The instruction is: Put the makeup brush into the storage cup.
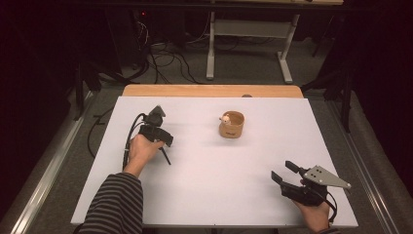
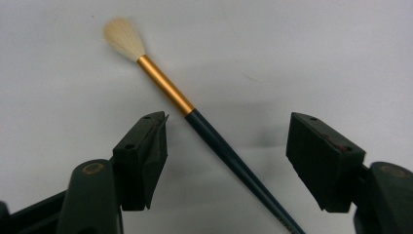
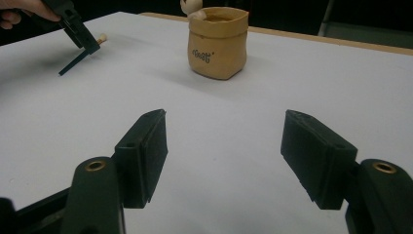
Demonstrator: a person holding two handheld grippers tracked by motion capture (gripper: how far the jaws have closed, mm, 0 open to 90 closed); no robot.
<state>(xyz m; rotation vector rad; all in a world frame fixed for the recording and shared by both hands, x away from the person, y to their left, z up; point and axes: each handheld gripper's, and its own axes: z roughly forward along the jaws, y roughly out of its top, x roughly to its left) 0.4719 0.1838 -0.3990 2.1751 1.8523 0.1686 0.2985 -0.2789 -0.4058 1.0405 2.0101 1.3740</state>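
Note:
A paintbrush point(image 2: 214, 139) with pale bristles, a gold ferrule and a dark blue handle lies flat on the white table point(image 1: 219, 185). My left gripper point(image 2: 229, 122) hovers over it, open, one jaw on each side of the handle and neither touching it. In the high view the left gripper point(image 1: 157, 130) is at the table's left and the brush handle point(image 1: 166, 157) sticks out below it. My right gripper point(image 1: 281, 169) rests near the front right, open and holding nothing. From the right gripper view point(image 3: 224, 117) its jaws point toward a tan cup point(image 3: 216, 46).
The tan cup point(image 1: 232, 124) stands upright right of centre at the back, with a small pale figure point(image 1: 225, 118) on its rim. A wooden strip point(image 1: 209, 90) borders the far edge. Desk legs and cables lie on the floor beyond.

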